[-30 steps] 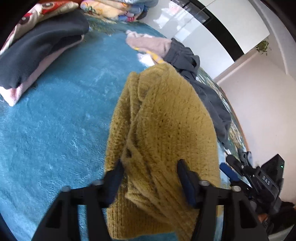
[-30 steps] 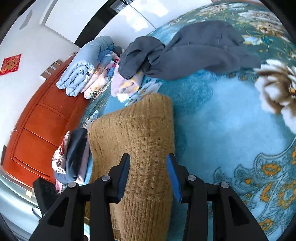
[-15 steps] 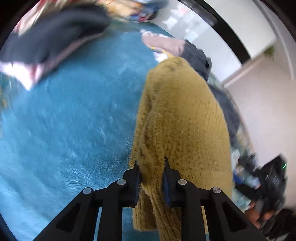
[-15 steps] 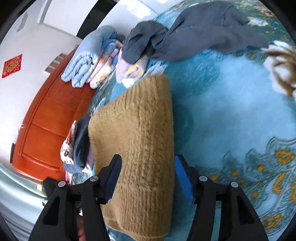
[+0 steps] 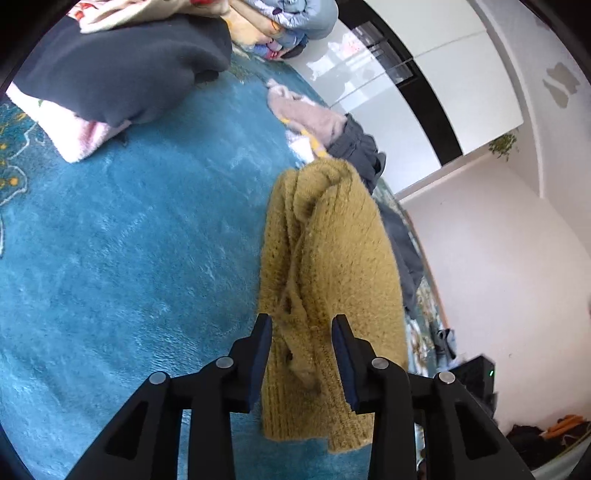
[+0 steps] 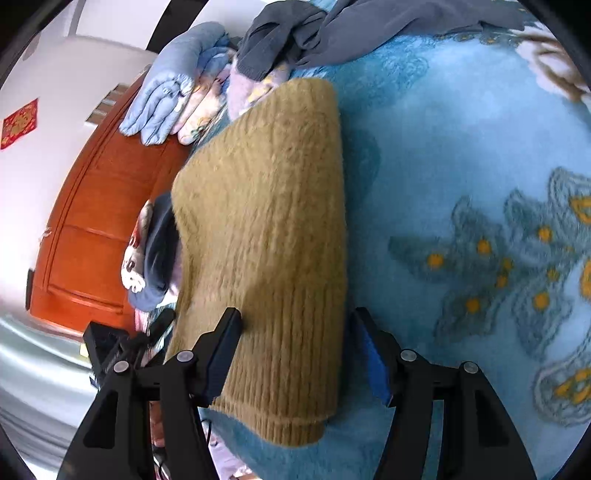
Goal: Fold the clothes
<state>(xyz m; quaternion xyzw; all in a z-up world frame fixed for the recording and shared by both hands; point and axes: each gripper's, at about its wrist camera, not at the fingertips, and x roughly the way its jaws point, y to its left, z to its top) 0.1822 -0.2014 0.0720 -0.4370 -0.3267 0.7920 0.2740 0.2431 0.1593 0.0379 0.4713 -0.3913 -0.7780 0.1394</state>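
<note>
Beyond mustard sweater (image 5: 332,280), grey garment (image 6: 369,26), folded pile (image 5: 110,70)

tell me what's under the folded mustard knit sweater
The mustard knit sweater lies on the teal plush blanket. Whether anything else sits beneath it is hidden by the sweater itself.

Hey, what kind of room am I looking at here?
Most likely a bedroom at home. The yellow sweater lies on a plush teal floral blanket, seemingly a bed. Folded bedding is stacked by a reddish wooden headboard, and loose grey clothes lie nearby.
</note>
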